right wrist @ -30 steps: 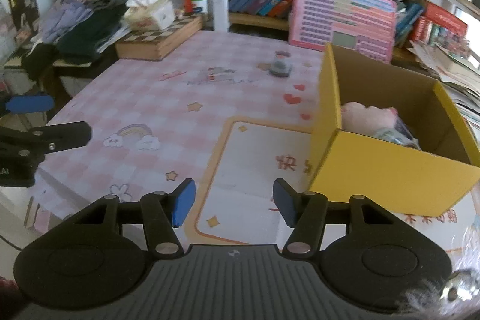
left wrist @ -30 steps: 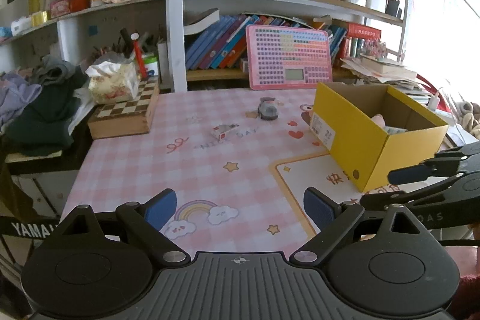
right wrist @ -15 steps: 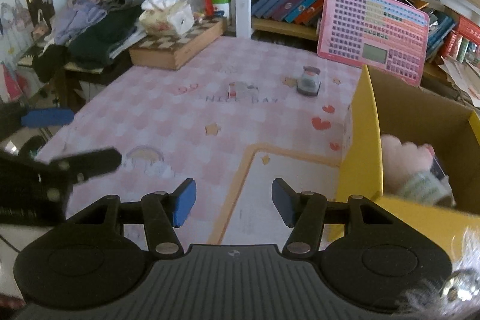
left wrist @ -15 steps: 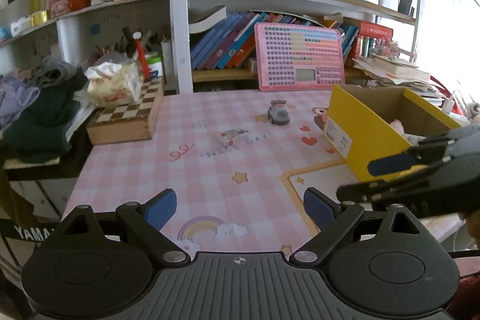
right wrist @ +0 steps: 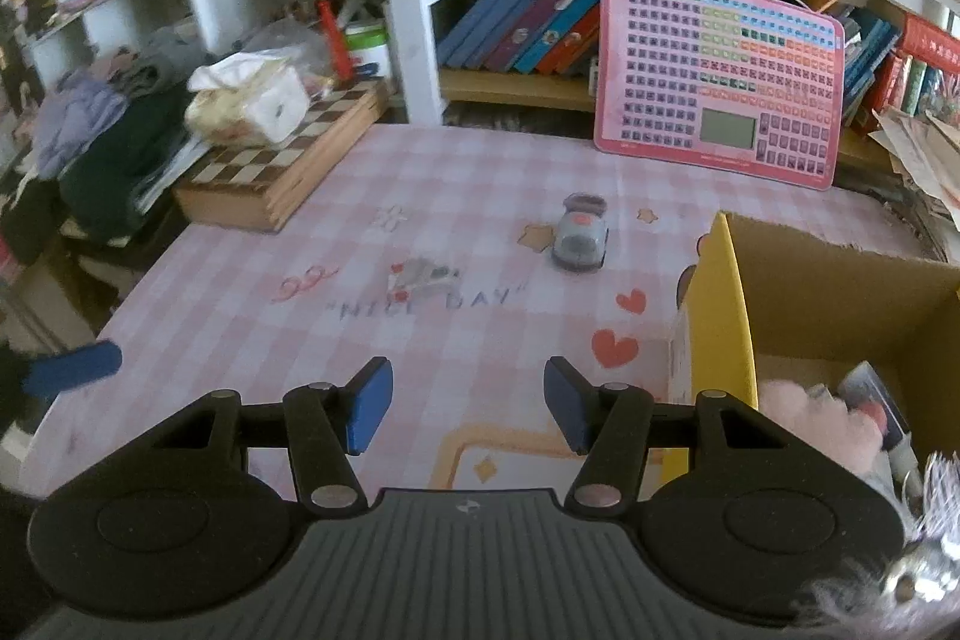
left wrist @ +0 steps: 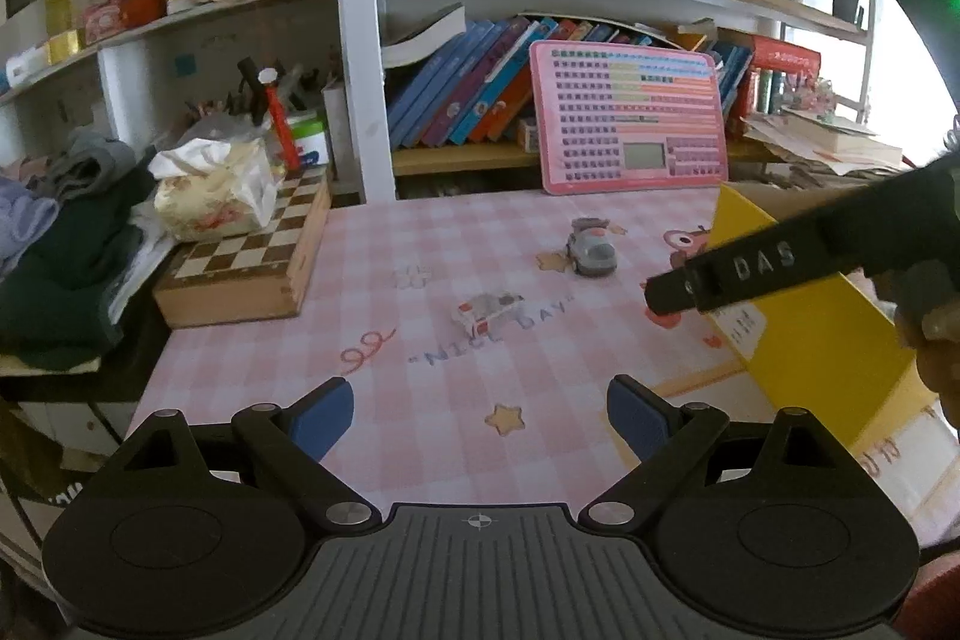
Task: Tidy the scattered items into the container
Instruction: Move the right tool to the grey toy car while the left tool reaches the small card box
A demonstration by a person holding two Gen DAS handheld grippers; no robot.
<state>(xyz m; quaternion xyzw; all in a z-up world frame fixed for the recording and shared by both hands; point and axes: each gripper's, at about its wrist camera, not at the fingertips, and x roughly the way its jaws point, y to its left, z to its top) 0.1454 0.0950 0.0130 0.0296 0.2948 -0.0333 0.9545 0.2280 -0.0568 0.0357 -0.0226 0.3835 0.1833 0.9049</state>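
Note:
A grey toy car [left wrist: 591, 252] and a small white-and-red toy [left wrist: 487, 311] lie on the pink checked mat; both also show in the right wrist view, the car [right wrist: 580, 237] and the small toy [right wrist: 422, 278]. The yellow cardboard box [right wrist: 723, 316] stands at the right, with a pink plush [right wrist: 819, 415] inside. My left gripper [left wrist: 480, 415] is open and empty above the mat's near part. My right gripper [right wrist: 468, 403] is open and empty, beside the box's left wall, and its body [left wrist: 798, 256] crosses the left wrist view.
A wooden chessboard box [left wrist: 246, 268] with a tissue pack [left wrist: 210, 196] sits at the left. A pink keypad toy [left wrist: 630, 124] leans on the bookshelf behind. Clothes [left wrist: 60, 244] are piled at far left.
Both grippers have moved forward over the mat toward the two toys. My right gripper has risen and advanced, now crossing the left wrist view in front of the box.

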